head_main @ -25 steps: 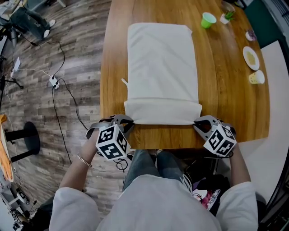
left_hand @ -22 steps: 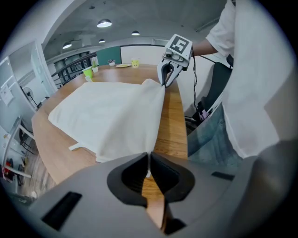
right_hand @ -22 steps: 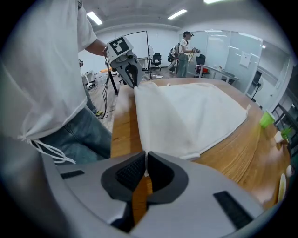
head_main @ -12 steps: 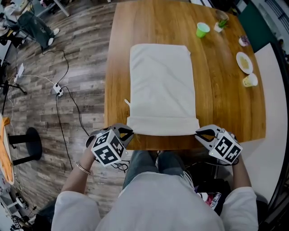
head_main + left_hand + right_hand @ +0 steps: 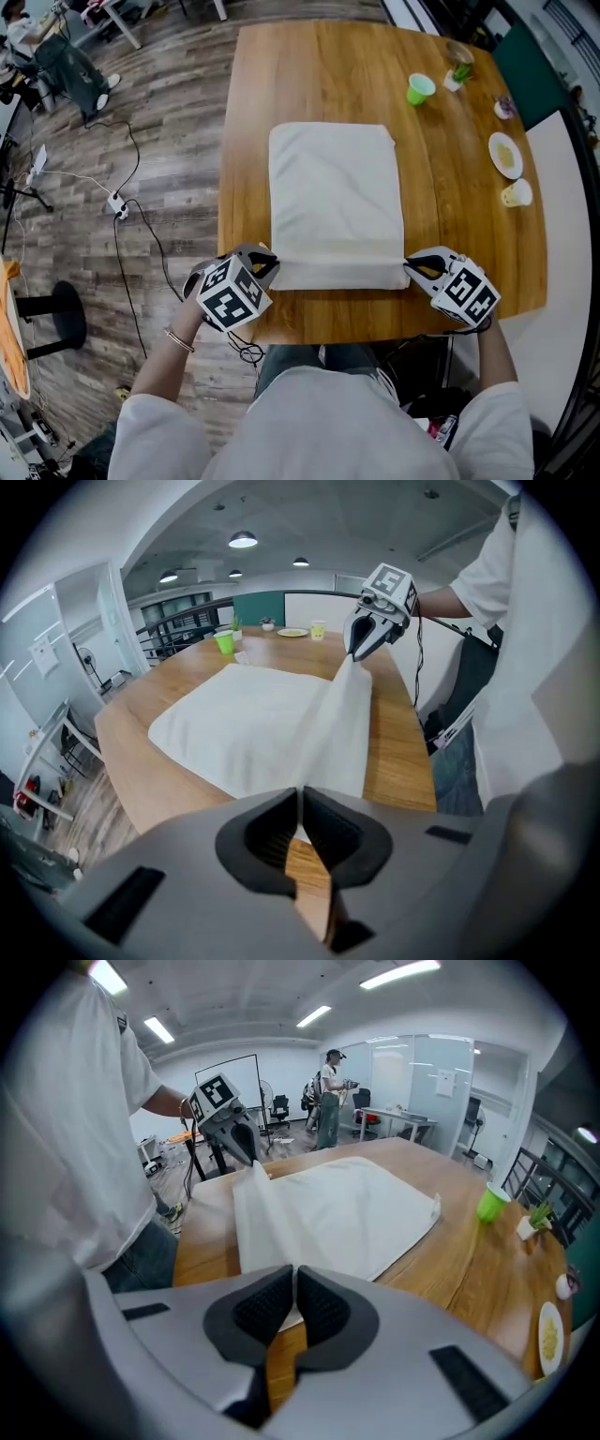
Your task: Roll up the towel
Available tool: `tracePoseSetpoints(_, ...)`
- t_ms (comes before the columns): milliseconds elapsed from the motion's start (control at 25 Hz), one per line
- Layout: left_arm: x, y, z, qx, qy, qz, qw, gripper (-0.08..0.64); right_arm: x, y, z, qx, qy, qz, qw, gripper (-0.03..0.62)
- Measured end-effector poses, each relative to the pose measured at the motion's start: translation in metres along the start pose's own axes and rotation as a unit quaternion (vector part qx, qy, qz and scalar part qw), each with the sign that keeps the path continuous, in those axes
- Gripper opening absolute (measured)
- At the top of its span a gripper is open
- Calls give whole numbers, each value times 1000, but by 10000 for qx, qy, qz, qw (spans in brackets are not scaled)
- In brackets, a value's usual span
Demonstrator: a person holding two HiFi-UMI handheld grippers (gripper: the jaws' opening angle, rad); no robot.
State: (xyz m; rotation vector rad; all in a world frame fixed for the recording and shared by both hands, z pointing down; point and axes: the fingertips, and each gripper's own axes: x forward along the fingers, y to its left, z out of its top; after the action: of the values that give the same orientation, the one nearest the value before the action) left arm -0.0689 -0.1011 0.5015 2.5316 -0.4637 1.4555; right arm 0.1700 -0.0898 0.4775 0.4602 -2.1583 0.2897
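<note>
A white towel [image 5: 333, 192] lies flat on the wooden table [image 5: 319, 66], with its near end doubled over into a fold [image 5: 337, 274]. My left gripper [image 5: 269, 265] is shut on the fold's left corner, which shows pinched between the pads in the left gripper view [image 5: 299, 794]. My right gripper [image 5: 410, 267] is shut on the fold's right corner, seen between its pads [image 5: 292, 1277]. The held edge hangs lifted and taut between the two grippers. Each gripper shows in the other's view, the right gripper [image 5: 361, 647] and the left gripper [image 5: 242, 1143].
A green cup [image 5: 420, 89], a white plate [image 5: 505, 155], a yellowish cup [image 5: 516, 194] and small items [image 5: 457, 54] sit at the table's far right. A strip of bare wood [image 5: 356, 314] lies between fold and near edge. Cables [image 5: 117, 202] run on the floor at left.
Both grippers rose and moved away from the table's near edge, carrying the towel's folded end with them. Bare wood now shows between the fold and the edge.
</note>
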Motion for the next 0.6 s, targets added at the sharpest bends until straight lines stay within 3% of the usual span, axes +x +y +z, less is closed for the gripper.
tracePoseSetpoints(280,31,45,5,-124,1,117,9999,23,34,-42,-6,195,206,-122,9995,14)
tracePoseSetpoints(600,51,58,0,-123,68,296,9995,25,57,-56,-17,287,391,-209,9986,17)
